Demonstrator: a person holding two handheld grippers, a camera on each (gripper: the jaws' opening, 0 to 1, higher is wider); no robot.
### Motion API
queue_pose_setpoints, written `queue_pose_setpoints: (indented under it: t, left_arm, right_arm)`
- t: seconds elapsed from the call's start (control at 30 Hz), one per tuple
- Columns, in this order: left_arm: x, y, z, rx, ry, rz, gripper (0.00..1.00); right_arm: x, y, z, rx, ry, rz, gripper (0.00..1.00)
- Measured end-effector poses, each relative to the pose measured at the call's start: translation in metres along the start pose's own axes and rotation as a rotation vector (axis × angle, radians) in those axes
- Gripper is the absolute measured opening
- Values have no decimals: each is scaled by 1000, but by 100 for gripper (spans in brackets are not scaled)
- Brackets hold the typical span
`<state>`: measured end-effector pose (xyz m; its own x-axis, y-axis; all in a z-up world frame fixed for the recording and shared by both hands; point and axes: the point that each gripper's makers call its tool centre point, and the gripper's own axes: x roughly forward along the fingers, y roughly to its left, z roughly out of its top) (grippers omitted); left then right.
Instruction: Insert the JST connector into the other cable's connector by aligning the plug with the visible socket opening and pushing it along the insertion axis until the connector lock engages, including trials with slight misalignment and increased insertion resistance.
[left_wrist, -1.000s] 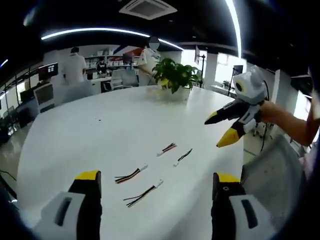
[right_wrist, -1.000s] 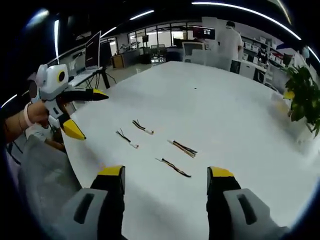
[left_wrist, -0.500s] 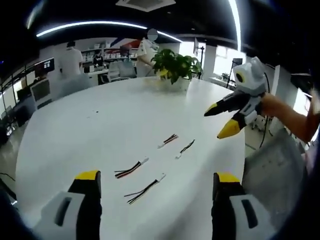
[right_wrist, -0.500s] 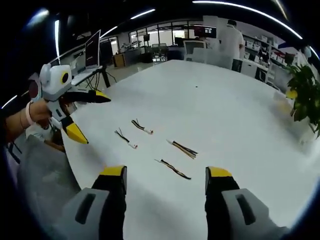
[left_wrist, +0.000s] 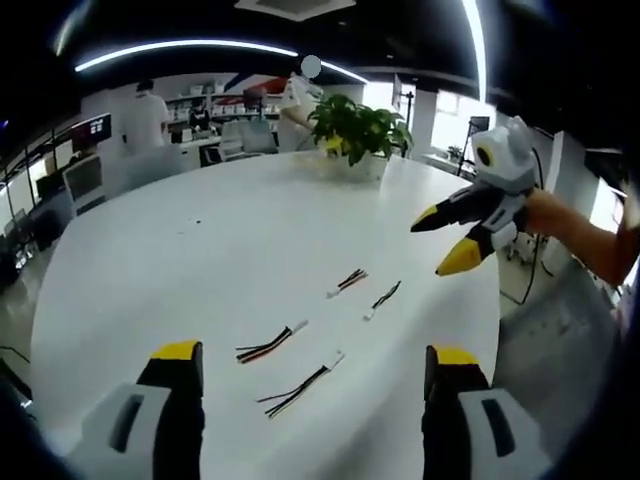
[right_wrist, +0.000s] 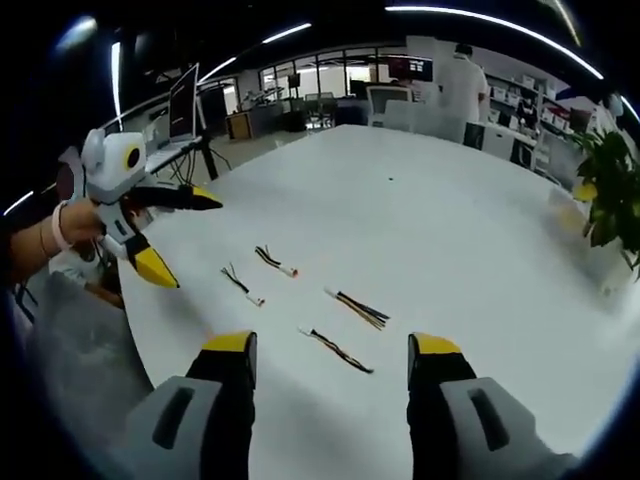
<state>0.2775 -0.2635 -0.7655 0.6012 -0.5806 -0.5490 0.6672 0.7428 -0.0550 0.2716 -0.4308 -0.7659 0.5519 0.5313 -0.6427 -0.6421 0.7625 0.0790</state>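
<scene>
On the white table (left_wrist: 200, 260), four short cables (left_wrist: 298, 385) lie apart for picking; your left gripper (left_wrist: 312, 370) and right gripper (right_wrist: 328, 355) hover spread, holding nothing.

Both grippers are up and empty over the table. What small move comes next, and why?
Probably lower the left gripper toward the nearest black-and-red cable with a white connector: all four short cables lie loose on the white round table, and the right gripper also hovers open.

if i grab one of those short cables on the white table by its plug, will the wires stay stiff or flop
The nearest cable is a thin, short bundle of wires with a small white plug, so it probably weighs next to nothing and droops a little when lifted. Lying loose on the smooth white table, it would likely slide if nudged rather than stay put.
</scene>
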Motion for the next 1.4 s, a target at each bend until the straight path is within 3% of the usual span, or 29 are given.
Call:
queue_pose_setpoints:
  t: [0.53, 1.03, 1.4]
  left_arm:
    - [15, 11, 5, -3, -3, -11, 89]
    - [29, 19, 16, 6, -17, -26, 88]
    - [40, 25, 9, 8, 13, -30, 88]
  right_arm:
    - [15, -3, 4, -81, 21, 35, 59]
    - [34, -25, 9, -196, 34, 52, 59]
    - [48, -23, 7, -203, 45, 86, 57]
